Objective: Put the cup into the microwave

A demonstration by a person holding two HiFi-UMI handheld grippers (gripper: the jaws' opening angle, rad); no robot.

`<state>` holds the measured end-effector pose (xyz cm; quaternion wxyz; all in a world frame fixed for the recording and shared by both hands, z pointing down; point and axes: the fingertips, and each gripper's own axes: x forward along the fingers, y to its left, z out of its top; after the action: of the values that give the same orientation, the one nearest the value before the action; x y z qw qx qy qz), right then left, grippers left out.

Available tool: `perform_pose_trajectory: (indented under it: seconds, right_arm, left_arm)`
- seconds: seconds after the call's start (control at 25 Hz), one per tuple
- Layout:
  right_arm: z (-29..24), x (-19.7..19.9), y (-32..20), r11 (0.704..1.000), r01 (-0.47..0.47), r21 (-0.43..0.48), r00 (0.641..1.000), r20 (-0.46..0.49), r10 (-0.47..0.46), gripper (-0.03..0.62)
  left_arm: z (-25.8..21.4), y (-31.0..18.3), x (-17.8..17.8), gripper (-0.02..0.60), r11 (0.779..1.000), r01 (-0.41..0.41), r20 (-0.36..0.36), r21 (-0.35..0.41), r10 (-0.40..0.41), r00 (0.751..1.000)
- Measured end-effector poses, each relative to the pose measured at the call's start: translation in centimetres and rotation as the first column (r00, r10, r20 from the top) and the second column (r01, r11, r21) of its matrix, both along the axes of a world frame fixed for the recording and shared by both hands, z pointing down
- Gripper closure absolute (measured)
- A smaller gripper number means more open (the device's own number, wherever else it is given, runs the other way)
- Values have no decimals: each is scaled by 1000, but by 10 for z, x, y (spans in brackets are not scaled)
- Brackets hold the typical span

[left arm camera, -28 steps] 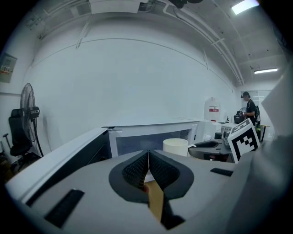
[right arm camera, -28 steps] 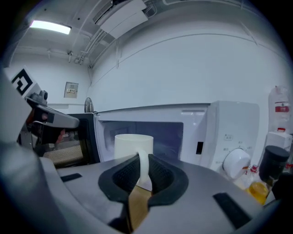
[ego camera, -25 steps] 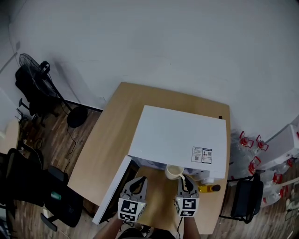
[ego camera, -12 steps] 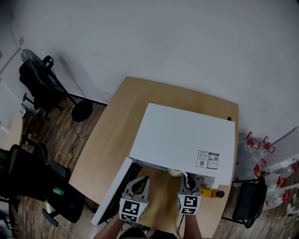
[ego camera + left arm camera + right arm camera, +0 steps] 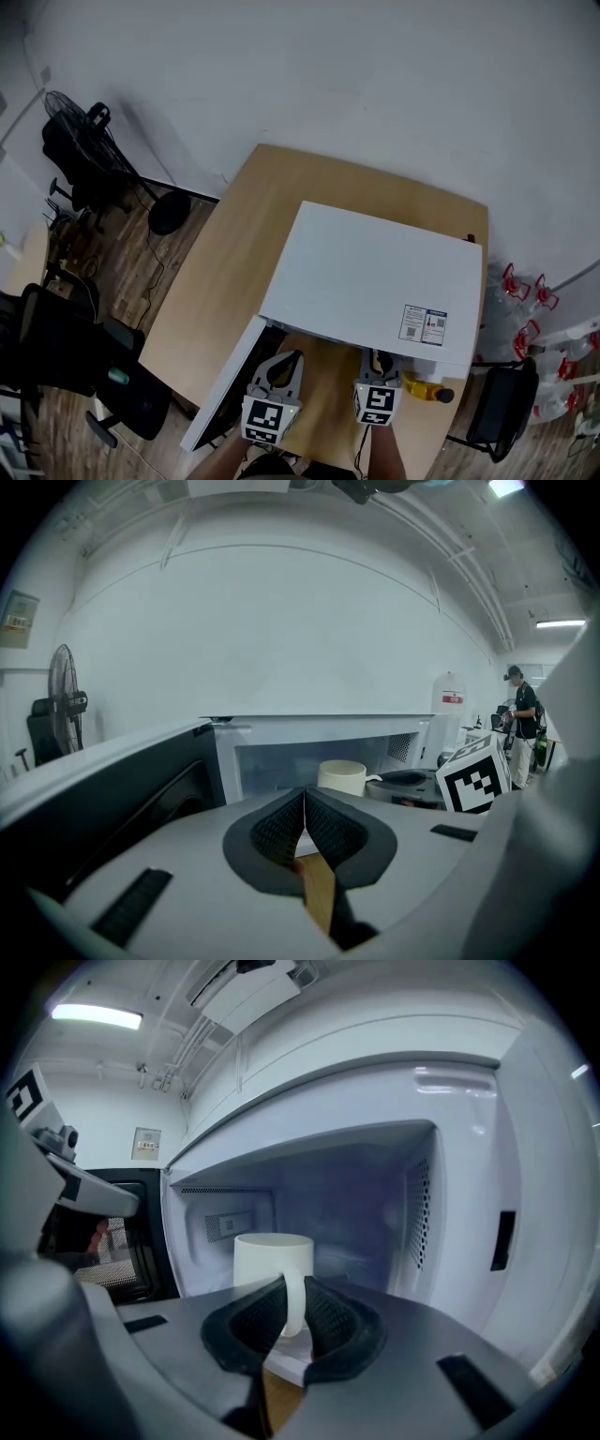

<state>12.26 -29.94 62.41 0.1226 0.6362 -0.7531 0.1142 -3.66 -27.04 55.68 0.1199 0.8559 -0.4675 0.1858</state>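
Observation:
The white microwave stands on the wooden table with its door swung open to the left. In the right gripper view the white cup sits upright in the mouth of the cavity. My right gripper is shut on the cup's handle. From the head view the cup is hidden under the microwave's top, and the right gripper reaches under that edge. My left gripper hangs in front of the opening. Its jaws are shut on nothing, and the cup shows beyond them.
A yellow object lies on the table right of my right gripper. Office chairs and a fan stand on the floor at the left, a black chair and water jugs at the right. A person stands far off.
My right gripper has carried the cup forward from in front of the microwave into its opening, so the cup has gone out of the head view. The left gripper has stayed put.

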Motion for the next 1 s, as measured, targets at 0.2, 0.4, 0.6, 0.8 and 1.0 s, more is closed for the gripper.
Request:
perform_pose_trajectory:
  seconds: [0.2, 0.4, 0.6, 0.8, 1.0]
  right_arm:
    - [2, -3, -7, 1000, 3, -2, 1000, 0, -3, 543]
    - [0, -5, -16, 1000, 2, 16, 1000, 0, -2, 543]
    - [3, -5, -22, 1000, 0, 10, 1000, 12, 0, 542]
    - [4, -6, -26, 1000, -7, 7, 1000, 11, 6, 542]
    - [5, -6, -27, 1000, -11, -1, 1000, 27, 11, 537]
  left_arm:
    - [-1, -2, -1, 555, 1000, 8, 0, 1, -8, 1000]
    - [1, -3, -3, 555, 1000, 18, 4, -2, -18, 1000]
    - [3, -4, -5, 555, 1000, 20, 6, -4, -20, 1000]
    - [4, -5, -7, 555, 1000, 21, 10, -6, -21, 1000]
    - [5, -6, -6, 555, 1000, 16, 8, -9, -16, 1000]
